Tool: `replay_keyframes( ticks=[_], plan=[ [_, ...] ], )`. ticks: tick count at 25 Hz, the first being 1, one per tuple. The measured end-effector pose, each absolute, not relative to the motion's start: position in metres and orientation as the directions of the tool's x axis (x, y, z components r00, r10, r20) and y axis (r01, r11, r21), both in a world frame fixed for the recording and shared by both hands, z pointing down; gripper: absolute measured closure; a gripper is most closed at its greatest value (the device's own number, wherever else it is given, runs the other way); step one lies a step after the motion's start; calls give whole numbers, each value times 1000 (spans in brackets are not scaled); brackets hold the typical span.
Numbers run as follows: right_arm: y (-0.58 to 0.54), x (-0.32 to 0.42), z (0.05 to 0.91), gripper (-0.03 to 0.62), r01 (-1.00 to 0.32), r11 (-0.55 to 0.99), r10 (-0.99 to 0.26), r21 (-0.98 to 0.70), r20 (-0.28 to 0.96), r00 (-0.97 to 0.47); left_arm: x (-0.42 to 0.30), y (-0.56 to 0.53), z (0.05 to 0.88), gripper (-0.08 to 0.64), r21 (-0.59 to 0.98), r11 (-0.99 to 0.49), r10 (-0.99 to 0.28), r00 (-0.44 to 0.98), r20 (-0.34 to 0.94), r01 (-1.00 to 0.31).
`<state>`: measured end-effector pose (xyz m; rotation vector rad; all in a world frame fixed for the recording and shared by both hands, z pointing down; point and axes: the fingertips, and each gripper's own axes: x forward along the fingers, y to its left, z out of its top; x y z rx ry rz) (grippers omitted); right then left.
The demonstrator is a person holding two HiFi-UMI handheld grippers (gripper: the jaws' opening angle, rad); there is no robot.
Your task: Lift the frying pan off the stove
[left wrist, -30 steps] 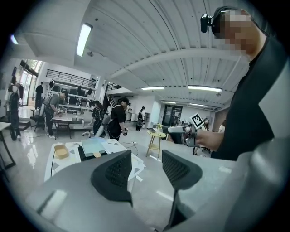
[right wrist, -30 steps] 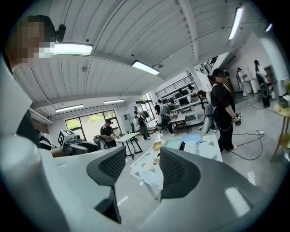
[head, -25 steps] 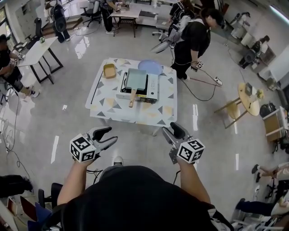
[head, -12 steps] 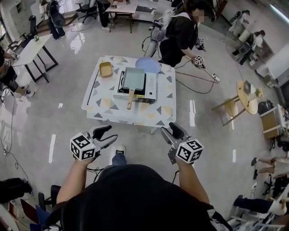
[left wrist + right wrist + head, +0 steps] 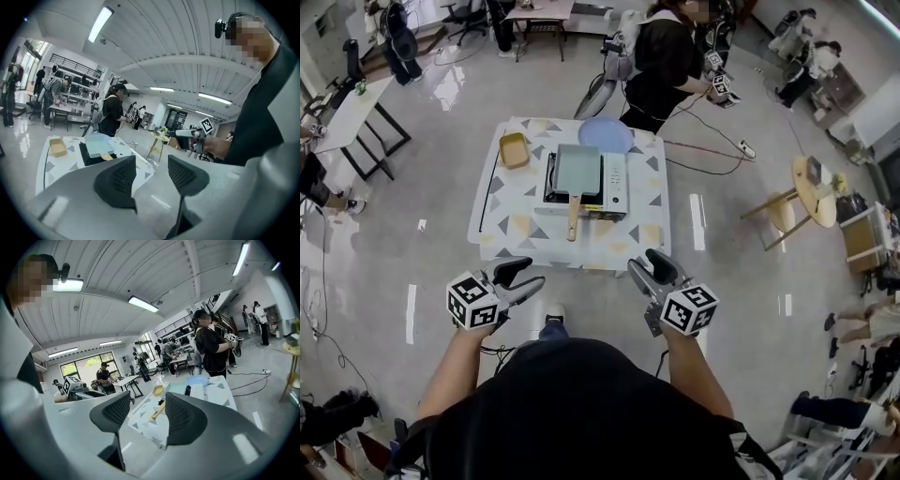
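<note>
1. Distance to the table (image 5: 517, 225) has shrunk. Over the last second it has slid lower in the head view, and its near edge now lies just beyond both grippers. I judge the person has walked toward it.
2. The frying pan (image 5: 578, 167), a pale square one, has not moved. It sits flat on the stove (image 5: 616, 183) at the table's middle, at 12 o'clock from the person. Its wooden handle (image 5: 573, 217) points back toward 6 o'clock, past the stove's front edge.
3. The left gripper (image 5: 528, 275) hangs off the table's 7 o'clock corner with its jaws apart and only floor between them. The right gripper (image 5: 643, 262), off the 5 o'clock corner, is likewise spread and empty. Both are held as they were a second ago.
4. A yellow tray (image 5: 514, 149) lies at 10 o'clock from the stove and a blue plate (image 5: 607, 134) at 1 o'clock. A bystander (image 5: 661, 56) at the table's far side has drifted across the top of the view.
5. The task is probably in its approach, with the pan untouched. The handle lies between the two grippers, rather nearer the left. A forward reach and a closing of the jaws on that handle come before any lift.
</note>
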<state>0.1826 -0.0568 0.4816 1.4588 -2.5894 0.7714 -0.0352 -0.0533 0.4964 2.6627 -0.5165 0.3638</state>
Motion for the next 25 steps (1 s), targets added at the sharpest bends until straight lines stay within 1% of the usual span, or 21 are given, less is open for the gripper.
replay_keyframes(
  ticks=[11, 18, 25],
  plan=[
    [-104, 164, 485, 327, -837, 372, -800, -400, 319, -508, -40, -123, 494, 348, 353, -877, -223, 928, 299, -325],
    [-125, 154, 473, 327, -855, 370, -810, -364, 324, -489, -48, -153, 490, 348, 360, -883, -213, 941, 264, -301],
    [-140, 140, 463, 327, -864, 367, -824, -345, 312, -474, -68, -169, 494, 348, 362, -880, -209, 936, 282, -306]
  ],
)
